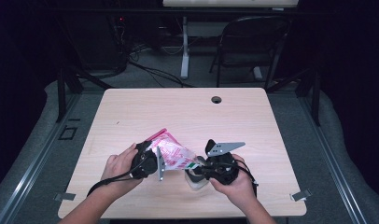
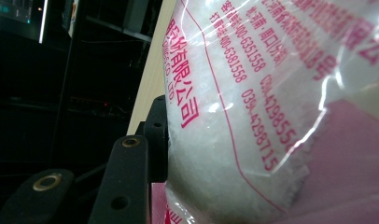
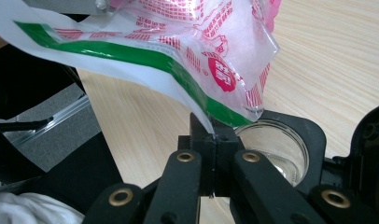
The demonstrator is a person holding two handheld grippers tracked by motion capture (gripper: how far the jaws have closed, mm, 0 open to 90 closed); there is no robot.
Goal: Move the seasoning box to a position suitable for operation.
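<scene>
R hand-held gripper (image 3: 214, 140) had its jaws pinched fully together on the green-edged corner of the bag (image 3: 187, 56), right over the clear cup (image 3: 276, 149) sitting in a black holder (image 3: 313, 135) on the surface (image 1: 187, 112). L hand-held gripper (image 1: 148, 161) was part-open, clamped on the fat end of the bag w/ white granules. Bag's long axis ran L gripper to R gripper, sloping down toward the cup; the pinched corner hung just above the cup's rim. R hand nearer the cup. Likely next: tip or open the corner for pouring, and the mouth must stay over the cup.
</scene>
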